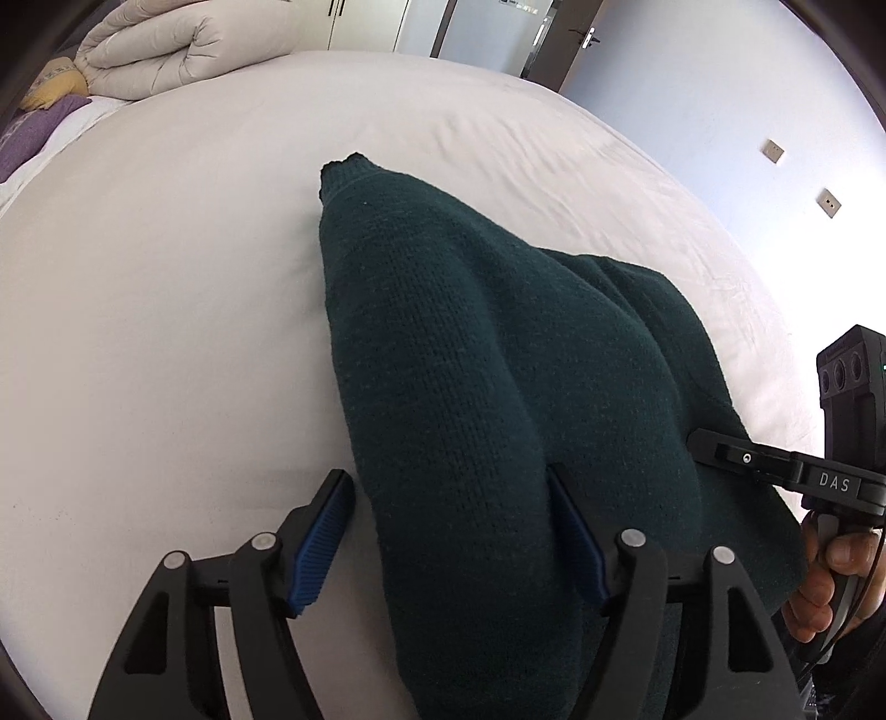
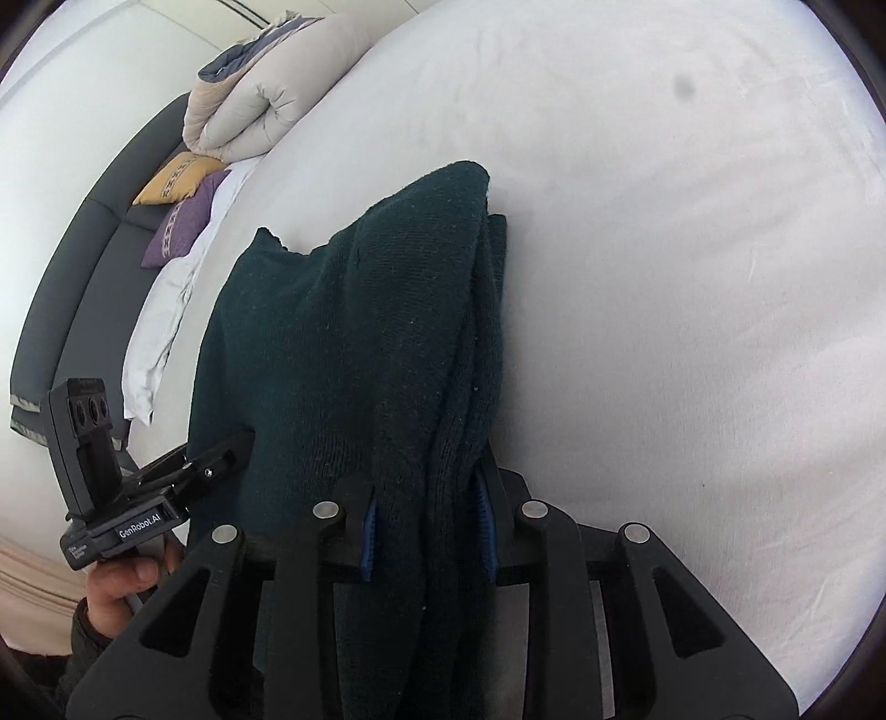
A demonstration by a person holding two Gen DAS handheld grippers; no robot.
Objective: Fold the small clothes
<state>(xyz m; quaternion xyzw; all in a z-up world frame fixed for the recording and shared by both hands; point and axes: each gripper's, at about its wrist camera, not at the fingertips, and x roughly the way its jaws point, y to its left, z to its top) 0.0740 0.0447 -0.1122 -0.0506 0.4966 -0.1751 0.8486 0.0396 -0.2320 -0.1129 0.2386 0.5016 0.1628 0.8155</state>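
Observation:
A dark green knit sweater [image 1: 470, 332] [image 2: 332, 332] lies bunched on the white bed sheet [image 1: 166, 277] [image 2: 692, 277], its near part lifted toward both cameras. My left gripper [image 1: 446, 473] stands wide open astride one thick fold; its left pad [image 1: 321, 537] is clear of the cloth, with sheet showing in between. My right gripper [image 2: 426, 471] is shut on several gathered layers of the sweater, the blue pads [image 2: 368, 531] pressing from both sides. Each gripper shows in the other's view, held in a hand [image 1: 825, 576] [image 2: 122, 581] at the sweater's edge.
A folded beige duvet [image 1: 155, 50] [image 2: 260, 105] sits at the head of the bed beside a yellow pillow [image 2: 177, 177] and a purple pillow [image 2: 183, 227]. A grey headboard [image 2: 66, 288] runs behind them. White sheet spreads all around the sweater.

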